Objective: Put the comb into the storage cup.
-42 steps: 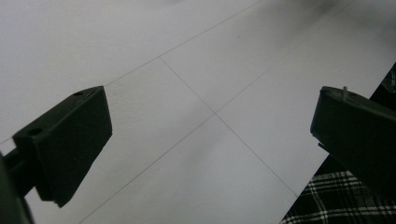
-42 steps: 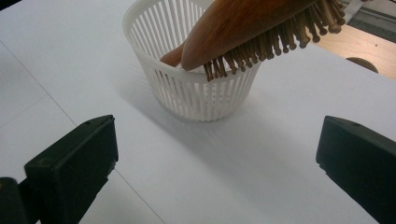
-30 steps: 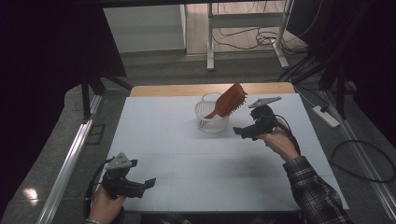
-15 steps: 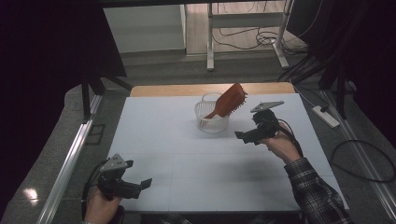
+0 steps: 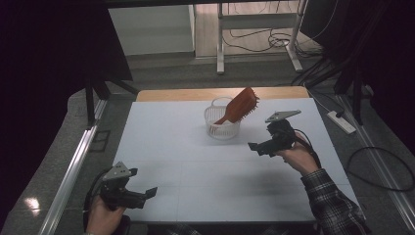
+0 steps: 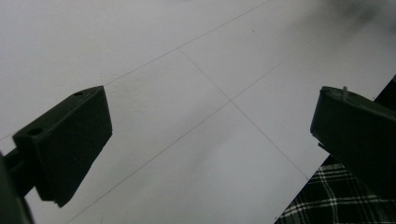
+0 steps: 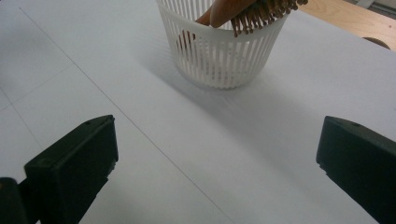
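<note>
Hairbrush point(image 5: 238, 106) propped in white basket point(image 5: 221, 128) (bristle head overhanging rim).

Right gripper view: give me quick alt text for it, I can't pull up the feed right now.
A white slatted basket stands on the white table ahead of the right gripper, with a brown hairbrush leaning in it, bristles over the rim. The gripper's two black jaws stand wide apart with nothing between them, short of the basket.
</note>
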Tool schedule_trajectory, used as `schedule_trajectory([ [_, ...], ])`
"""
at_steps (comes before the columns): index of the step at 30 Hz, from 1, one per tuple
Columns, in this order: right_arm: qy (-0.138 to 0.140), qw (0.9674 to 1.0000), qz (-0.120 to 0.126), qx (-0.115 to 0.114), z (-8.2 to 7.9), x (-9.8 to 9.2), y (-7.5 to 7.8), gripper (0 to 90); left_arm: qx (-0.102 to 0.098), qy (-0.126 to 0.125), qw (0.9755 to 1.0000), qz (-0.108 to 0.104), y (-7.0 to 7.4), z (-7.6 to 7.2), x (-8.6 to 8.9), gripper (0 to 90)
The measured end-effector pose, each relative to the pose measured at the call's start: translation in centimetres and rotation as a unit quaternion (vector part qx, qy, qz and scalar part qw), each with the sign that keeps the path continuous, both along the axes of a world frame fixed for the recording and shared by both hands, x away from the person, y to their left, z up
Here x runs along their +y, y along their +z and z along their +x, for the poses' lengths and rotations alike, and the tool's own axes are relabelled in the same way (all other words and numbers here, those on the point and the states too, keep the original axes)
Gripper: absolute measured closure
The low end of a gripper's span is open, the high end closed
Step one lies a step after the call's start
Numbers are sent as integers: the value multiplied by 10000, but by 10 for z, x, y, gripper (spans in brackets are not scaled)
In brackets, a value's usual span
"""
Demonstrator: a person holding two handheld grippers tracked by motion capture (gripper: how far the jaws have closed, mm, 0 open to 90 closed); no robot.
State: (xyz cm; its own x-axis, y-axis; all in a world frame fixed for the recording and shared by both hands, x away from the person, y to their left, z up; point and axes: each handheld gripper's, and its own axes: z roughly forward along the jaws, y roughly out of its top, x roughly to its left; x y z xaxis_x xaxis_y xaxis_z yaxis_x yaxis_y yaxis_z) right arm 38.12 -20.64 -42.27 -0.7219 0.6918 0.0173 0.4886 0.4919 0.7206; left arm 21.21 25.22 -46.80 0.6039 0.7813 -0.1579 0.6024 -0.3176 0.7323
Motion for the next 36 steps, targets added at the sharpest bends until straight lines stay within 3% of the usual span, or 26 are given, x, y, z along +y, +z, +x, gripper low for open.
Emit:
schedule_trajectory([
  [23,66,9998,-166,22,-23,-11,-7,0,62,-26,9999,-113,-1,1,2,7],
  [36,-69,9999,-153,41,-36,-27,-9,0,64,-25,9999,-86,-1,1,2,8],
])
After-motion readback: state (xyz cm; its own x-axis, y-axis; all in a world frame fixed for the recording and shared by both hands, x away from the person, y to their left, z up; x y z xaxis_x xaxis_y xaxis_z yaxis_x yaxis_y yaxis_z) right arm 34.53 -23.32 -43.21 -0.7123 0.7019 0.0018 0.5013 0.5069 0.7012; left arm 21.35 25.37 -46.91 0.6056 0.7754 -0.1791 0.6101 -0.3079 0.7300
